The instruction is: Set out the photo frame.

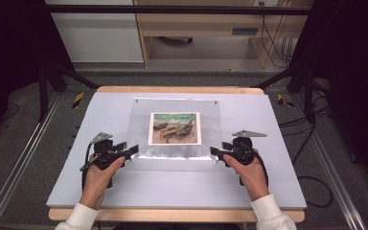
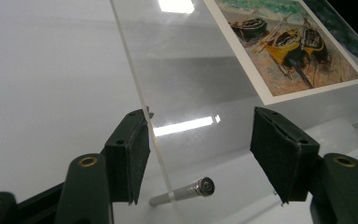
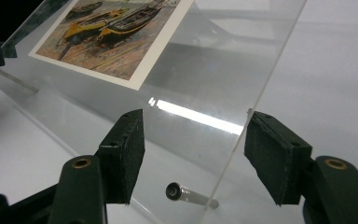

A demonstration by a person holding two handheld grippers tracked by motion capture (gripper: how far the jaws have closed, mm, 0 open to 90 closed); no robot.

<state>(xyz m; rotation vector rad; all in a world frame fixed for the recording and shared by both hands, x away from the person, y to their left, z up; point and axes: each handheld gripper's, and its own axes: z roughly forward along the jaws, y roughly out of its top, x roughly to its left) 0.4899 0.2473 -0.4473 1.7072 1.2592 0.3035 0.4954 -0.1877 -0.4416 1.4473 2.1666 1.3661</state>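
A clear plastic frame with a boat picture sits in the middle of the grey table — the left gripper and right gripper wait at its near corners, jaws wide apart, holding nothing.
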